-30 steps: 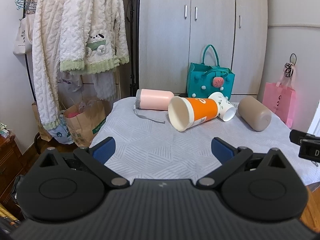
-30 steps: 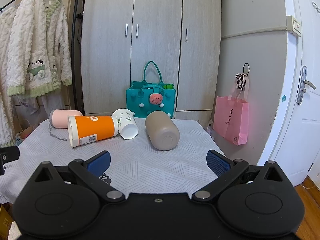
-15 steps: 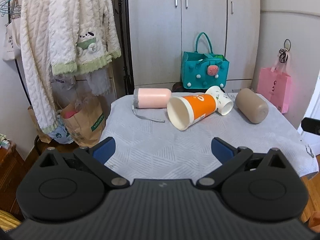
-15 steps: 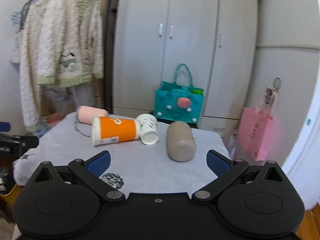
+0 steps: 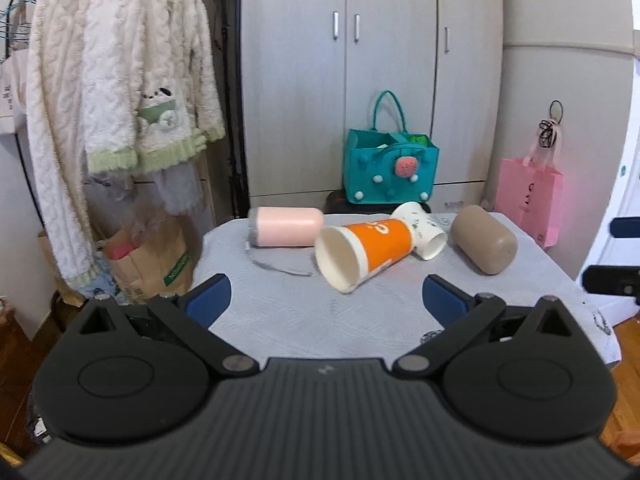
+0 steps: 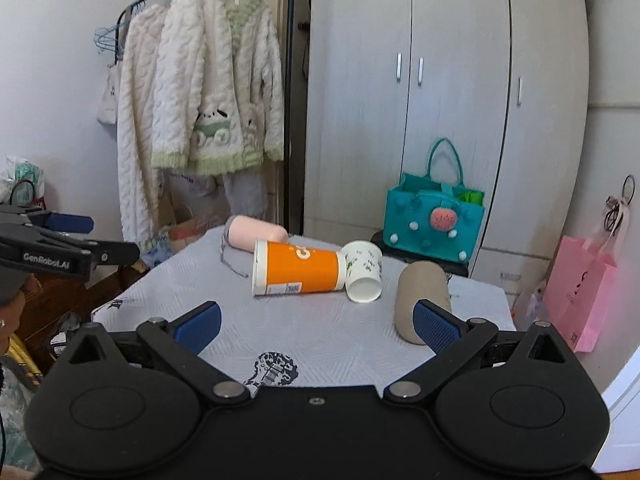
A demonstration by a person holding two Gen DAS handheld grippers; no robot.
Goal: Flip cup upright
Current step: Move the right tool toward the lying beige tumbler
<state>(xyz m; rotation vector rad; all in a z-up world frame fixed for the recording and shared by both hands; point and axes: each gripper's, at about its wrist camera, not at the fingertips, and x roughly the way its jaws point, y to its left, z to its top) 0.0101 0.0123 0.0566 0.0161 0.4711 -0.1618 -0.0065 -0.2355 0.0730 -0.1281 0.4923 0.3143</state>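
Four cups lie on their sides in a row across the far half of the table, none upright yet: a pink cup, an orange cup, a white cup and a tan cup. The orange cup's long axis runs roughly left to right, its open mouth turned toward the left gripper; its base touches the white cup, whose mouth faces the near right. The tan cup lies apart at the right end, its axis running near to far. From the right wrist view the right gripper looks the nearer to it, the tan cup sitting just past its right finger. Both grippers hover short of the cups with jaws spread wide and nothing between them. Which cup is meant first cannot be told; the tan one seems handiest for the right.
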